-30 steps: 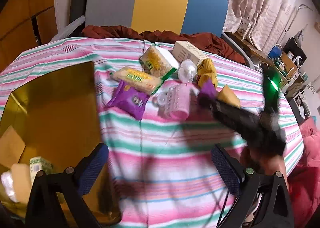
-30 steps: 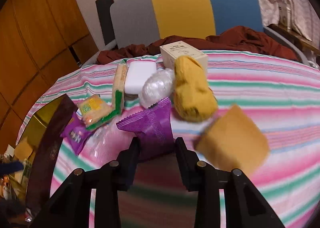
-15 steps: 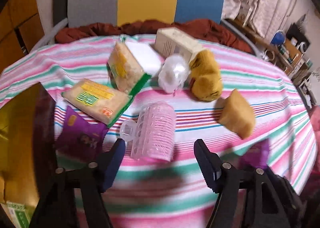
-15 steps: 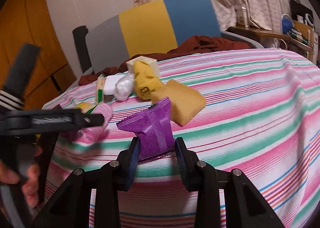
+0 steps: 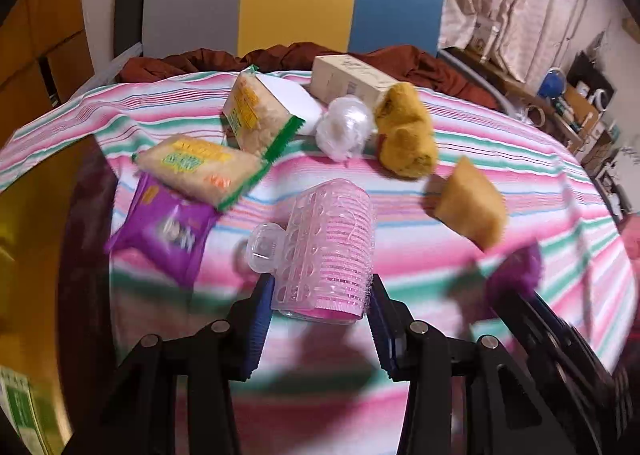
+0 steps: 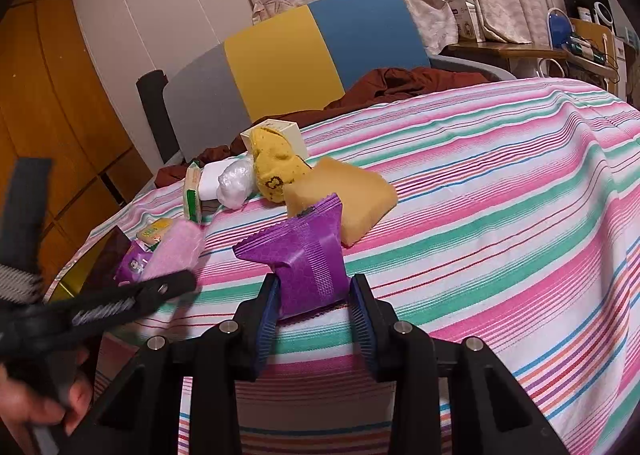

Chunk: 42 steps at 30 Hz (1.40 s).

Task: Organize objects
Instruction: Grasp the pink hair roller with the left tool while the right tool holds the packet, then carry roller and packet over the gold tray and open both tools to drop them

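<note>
At the left edge of the striped table (image 5: 500,135) sits a gold box (image 5: 36,215), its dark rim butting the cloth; it looks like the place the loose things are meant to end up, since a green-labelled carton (image 5: 18,411) already lies in it. Just beside that rim lies a purple snack packet (image 5: 164,231), with a rice-cracker pack (image 5: 200,169) overlapping its far corner and a second cracker pack (image 5: 256,117) propped behind on a white block (image 5: 298,103).

Nearer the front edge, the left gripper (image 5: 320,313) has its blue pads on either side of the pink hair roller (image 5: 328,243), the jaws closed on its near end so it can be carried off sideways. Whether the roller is clear of the cloth I cannot tell, as the view is blurred.

Toward the far edge, a clear plastic ball (image 5: 344,127), a cream carton (image 5: 352,81) and a mustard knitted sock (image 5: 406,135) crowd together, touching. A tan pouch (image 5: 472,207) lies apart, toward the right.

Further right, the right gripper (image 6: 316,313) is clamped on a purple sachet (image 6: 308,255), pinching its lower half so it stands upright above the cloth near the front edge. Both tools being loaded, I judge the next move is to the gold box, and the light sachet could slip.
</note>
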Available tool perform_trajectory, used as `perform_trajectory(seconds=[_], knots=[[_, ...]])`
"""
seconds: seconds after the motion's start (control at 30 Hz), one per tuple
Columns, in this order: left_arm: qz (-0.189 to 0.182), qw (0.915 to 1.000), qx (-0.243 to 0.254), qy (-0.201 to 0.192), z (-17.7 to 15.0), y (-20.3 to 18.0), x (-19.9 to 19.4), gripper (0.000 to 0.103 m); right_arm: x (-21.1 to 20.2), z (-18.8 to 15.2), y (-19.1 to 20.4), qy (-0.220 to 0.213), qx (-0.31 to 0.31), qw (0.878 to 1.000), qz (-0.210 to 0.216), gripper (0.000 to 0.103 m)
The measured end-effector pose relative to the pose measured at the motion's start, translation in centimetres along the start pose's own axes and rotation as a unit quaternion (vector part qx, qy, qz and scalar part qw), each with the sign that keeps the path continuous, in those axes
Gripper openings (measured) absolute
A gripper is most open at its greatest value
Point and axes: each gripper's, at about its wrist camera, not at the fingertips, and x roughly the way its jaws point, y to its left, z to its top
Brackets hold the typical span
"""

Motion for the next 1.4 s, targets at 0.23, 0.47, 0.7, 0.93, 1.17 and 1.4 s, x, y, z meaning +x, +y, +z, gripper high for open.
perform_trajectory(seconds=[0.23, 0.47, 0.7, 0.93, 1.17, 1.4], knots=[[-0.044, 0.9990, -0.003, -0.007, -2.9, 0.2, -4.1, 0.046, -0.4, -0.4, 0.4, -0.003, -0.009, 1.000, -0.015, 0.036], [-0.070, 0.9967, -0.002, -0.040, -4.4, 1.8, -8.9, 0.046, -1.4, -0.9, 1.2, -0.002, -0.017, 0.999, -0.035, 0.036], [-0.068, 0.9938, -0.047, -0.074, -4.9, 7.1, -12.9, 0.046, -4.1, -0.9, 5.8, -0.013, -0.025, 0.999, 0.024, 0.036], [-0.018, 0.9881, -0.110, -0.106, -5.3, 14.7, -15.9, 0.046, -6.4, -0.9, 14.4, -0.011, -0.068, 0.989, 0.132, 0.036], [0.052, 0.9790, -0.174, -0.093, -5.7, 23.1, -15.6, 0.046, -5.5, -3.0, 22.5, 0.040, -0.141, 0.972, 0.183, 0.036], [0.070, 0.9754, -0.199, -0.064, -6.7, 26.9, -13.7, 0.046, -3.7, -5.2, 25.6, 0.090, -0.176, 0.965, 0.170, 0.036]])
